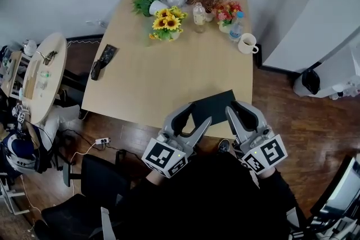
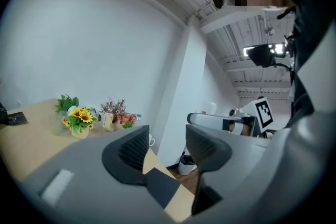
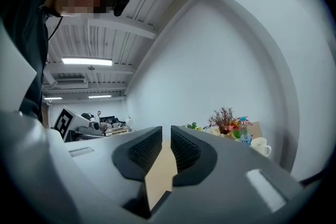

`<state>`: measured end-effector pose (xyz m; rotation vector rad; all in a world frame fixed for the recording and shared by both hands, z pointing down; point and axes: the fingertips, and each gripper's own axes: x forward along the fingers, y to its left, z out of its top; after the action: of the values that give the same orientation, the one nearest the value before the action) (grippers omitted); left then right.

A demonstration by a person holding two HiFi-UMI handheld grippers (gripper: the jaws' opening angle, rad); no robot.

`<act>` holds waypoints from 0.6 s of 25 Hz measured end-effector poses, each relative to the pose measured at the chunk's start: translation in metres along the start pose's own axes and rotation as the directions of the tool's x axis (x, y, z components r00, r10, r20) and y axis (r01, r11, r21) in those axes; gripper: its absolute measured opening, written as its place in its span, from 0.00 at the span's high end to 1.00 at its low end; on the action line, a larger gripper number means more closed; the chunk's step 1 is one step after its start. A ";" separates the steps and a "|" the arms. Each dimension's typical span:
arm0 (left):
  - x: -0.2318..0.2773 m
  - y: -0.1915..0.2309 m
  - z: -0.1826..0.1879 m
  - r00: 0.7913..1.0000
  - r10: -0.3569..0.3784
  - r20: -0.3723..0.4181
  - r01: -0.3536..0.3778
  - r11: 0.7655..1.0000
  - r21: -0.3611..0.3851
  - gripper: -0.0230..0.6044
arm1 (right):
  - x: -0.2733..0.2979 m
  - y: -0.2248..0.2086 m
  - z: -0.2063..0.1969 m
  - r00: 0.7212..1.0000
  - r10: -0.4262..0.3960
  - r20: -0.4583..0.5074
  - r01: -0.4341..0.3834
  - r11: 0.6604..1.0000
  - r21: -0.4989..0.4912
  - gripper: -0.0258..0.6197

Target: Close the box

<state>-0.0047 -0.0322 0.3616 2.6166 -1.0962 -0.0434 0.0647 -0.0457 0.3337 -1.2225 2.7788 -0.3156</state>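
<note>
The dark box (image 1: 216, 105) lies flat at lower centre, lid seemingly down. Left hand-held gripper (image 2: 167, 147) wide, right hand-held gripper (image 3: 166, 147) pinched together, both empty. No further push seems needed.

mid of table (image 1: 163, 78) was bare, wide room l to r btwn near & far edges. far edge was crowded w/ sunflowers (image 1: 167, 22), bottle (image 1: 198, 13), pink flowers (image 1: 226, 10) & mug (image 1: 246, 43). dark gadget (image 1: 103, 60) sat at l edge. flat black box (image 1: 212, 105) lay at near edge. round side table (image 1: 53, 70) stood close on l.
</note>
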 end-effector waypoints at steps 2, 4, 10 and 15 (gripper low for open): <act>0.002 -0.002 -0.001 1.000 -0.011 -0.005 0.011 1.000 0.008 0.64 | 0.000 0.000 -0.001 1.000 0.001 -0.006 -0.001 1.000 -0.002 0.88; 0.002 -0.003 -0.003 1.000 -0.013 -0.009 0.013 1.000 0.005 0.64 | 0.000 0.000 -0.003 1.000 0.000 -0.011 0.000 1.000 -0.002 0.88; 0.004 -0.002 -0.008 1.000 -0.019 -0.022 0.019 1.000 -0.007 0.64 | 0.000 -0.002 -0.008 1.000 -0.004 -0.027 0.004 1.000 0.002 0.88; 0.004 0.002 -0.009 0.999 -0.023 -0.028 0.023 1.000 -0.002 0.64 | 0.002 -0.002 -0.008 1.000 -0.003 -0.031 0.003 1.000 -0.001 0.88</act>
<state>-0.0017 -0.0336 0.3709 2.6204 -1.0557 -0.0127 0.0632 -0.0476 0.3421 -1.2325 2.8043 -0.3362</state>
